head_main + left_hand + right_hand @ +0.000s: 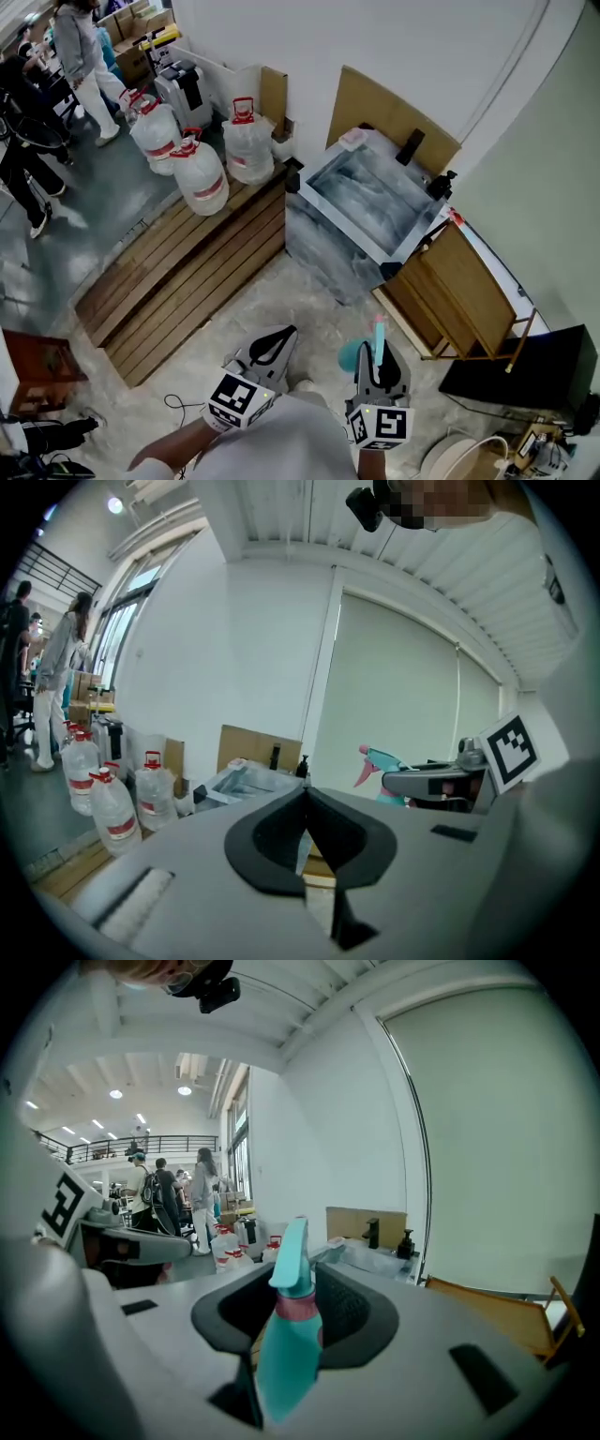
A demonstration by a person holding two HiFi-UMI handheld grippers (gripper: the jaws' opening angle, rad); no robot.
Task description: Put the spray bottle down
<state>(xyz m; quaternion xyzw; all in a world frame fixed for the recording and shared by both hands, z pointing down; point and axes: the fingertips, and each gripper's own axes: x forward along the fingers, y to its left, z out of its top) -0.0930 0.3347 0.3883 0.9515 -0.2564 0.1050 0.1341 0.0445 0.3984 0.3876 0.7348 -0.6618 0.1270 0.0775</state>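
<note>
Right tool (pixel 380 349): pinching the spray bottle (pixel 289 1335) at its neck and upper body; the nozzle stands up past the jaws.
Left tool (pixel 305 799): jaws pressed together at the tips, nothing between them; it sits lower centre-left in the head view, beside the right tool.
Bottle location: lower centre of the head view; teal body with a pink collar, carried above the floor (pixel 309 300) and touching no surface that shows.
Surroundings: plastic-covered sink unit (pixel 370 202) to the upper right of centre; water jugs (pixel 202 178) on a slatted wooden platform (pixel 187 277) at left.
Done: the hold on the bottle is judged firm.
Outstanding: the whole put-down. The bottle must be lowered to a resting place and seated upright on its base, then the jaws spread and the tool drawn clear.
Placement spot: cannot tell which surface is intended.
</note>
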